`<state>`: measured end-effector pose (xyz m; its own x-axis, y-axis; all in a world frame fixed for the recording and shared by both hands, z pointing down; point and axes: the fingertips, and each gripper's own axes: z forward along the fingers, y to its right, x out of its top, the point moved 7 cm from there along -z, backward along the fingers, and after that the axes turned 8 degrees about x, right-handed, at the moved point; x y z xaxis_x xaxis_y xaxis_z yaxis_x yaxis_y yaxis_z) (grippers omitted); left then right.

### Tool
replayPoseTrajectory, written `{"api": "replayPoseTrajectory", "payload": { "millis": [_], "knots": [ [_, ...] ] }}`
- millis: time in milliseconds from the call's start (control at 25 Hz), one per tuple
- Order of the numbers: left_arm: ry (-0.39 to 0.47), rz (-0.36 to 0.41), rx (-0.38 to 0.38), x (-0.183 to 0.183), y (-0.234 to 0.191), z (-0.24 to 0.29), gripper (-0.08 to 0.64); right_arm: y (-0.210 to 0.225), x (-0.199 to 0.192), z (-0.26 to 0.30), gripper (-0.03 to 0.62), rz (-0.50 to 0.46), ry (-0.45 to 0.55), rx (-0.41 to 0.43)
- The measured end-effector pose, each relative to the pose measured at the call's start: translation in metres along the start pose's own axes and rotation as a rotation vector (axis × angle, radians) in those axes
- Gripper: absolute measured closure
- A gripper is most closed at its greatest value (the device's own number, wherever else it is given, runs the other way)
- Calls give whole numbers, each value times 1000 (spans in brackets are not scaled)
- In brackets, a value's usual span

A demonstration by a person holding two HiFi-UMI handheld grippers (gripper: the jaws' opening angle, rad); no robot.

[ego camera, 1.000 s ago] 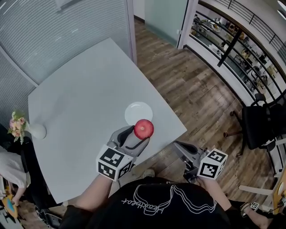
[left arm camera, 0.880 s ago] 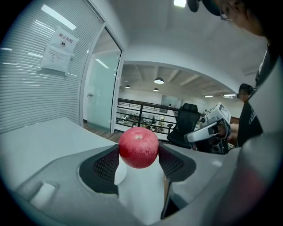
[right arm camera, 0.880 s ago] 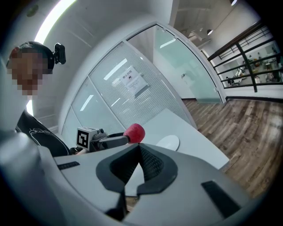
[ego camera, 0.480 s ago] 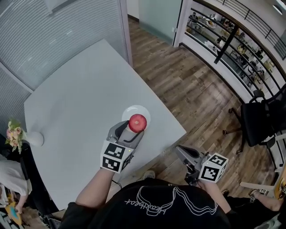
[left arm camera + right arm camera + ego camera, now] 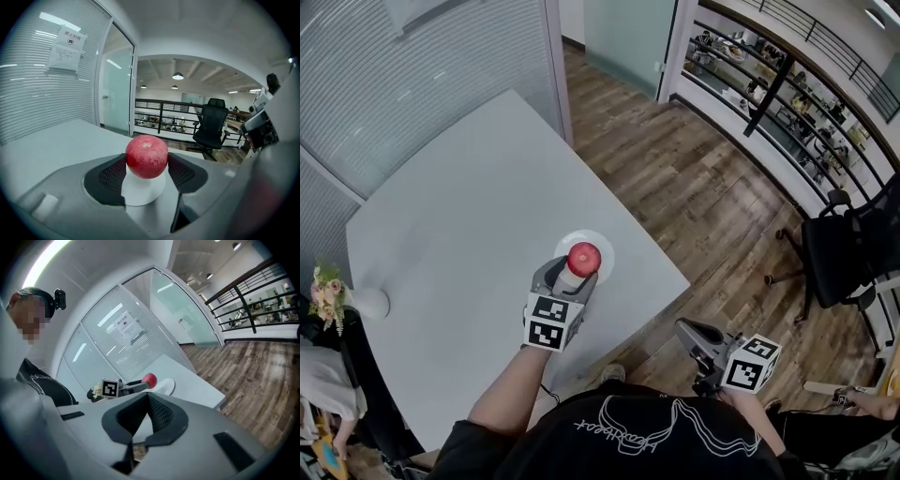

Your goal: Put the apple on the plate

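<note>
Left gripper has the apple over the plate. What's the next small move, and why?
Probably lower the left gripper a touch: its jaws grip the apple directly above the plate, and it seems not yet resting there.

A: What have we shifted since a second ago?

B: We've carried the apple (image 5: 584, 257) forward in the left gripper (image 5: 579, 266). It hung at the near edge of the plate (image 5: 604, 246) — now it's over the middle, and lower.
</note>
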<state>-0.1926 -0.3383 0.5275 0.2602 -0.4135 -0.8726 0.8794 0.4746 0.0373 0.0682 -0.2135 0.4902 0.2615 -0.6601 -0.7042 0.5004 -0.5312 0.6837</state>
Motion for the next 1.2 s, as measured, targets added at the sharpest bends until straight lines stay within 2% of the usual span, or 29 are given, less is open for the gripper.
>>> {"api": "replayPoseTrajectory", "payload": {
  "millis": [680, 840, 1040, 1200],
  "knots": [
    [-85, -11, 35, -32, -10, 48, 273, 20, -3, -8, 583, 50, 24, -44],
    [-83, 5, 43, -37, -9, 50, 273, 24, -4, -10, 583, 60, 27, -50],
    [-87, -18, 52, -46, -9, 55, 273, 28, -6, -10, 583, 69, 36, -44],
    [-71, 3, 60, -47, -8, 56, 273, 28, -4, -14, 583, 66, 43, -44]
  ]
}}
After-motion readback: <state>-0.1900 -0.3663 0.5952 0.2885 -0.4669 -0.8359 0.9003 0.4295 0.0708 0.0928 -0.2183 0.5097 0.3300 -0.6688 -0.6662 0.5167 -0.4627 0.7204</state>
